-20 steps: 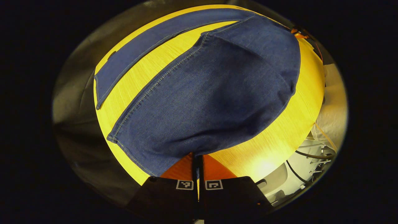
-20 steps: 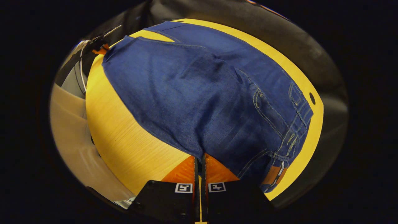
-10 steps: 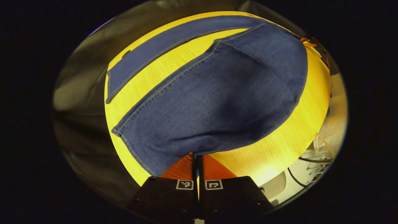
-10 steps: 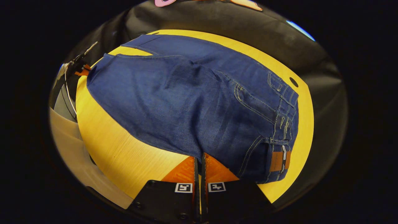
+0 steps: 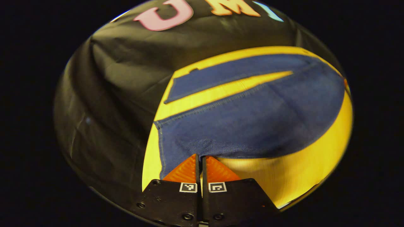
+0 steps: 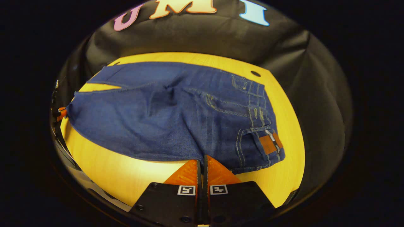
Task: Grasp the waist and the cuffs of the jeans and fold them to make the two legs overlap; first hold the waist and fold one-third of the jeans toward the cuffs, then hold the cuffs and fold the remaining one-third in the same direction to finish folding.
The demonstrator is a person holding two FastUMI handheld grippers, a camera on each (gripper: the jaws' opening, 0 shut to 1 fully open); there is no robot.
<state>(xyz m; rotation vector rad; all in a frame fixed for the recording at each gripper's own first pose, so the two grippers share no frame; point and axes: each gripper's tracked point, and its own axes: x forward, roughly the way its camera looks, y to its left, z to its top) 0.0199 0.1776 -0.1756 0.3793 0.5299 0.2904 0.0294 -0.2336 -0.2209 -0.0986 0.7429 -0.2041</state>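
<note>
Right gripper view: both grippers, right gripper (image 6: 202, 162) and left gripper (image 5: 199, 157), pinch the jeans (image 6: 164, 113) near edge; legs not yet overlapped, both thirds unfolded.

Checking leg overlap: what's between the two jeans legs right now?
A bare wedge of yellow tabletop separates the far leg from the near leg, in the left gripper view.

Yellow wood-grain table (image 6: 132, 176), glossy under the light, small dark hole (image 6: 255, 73) near its far edge, black cloth wall (image 6: 221, 44) draped close behind, wrinkled and folded at the corners, table (image 5: 303, 170) edge curving away
</note>
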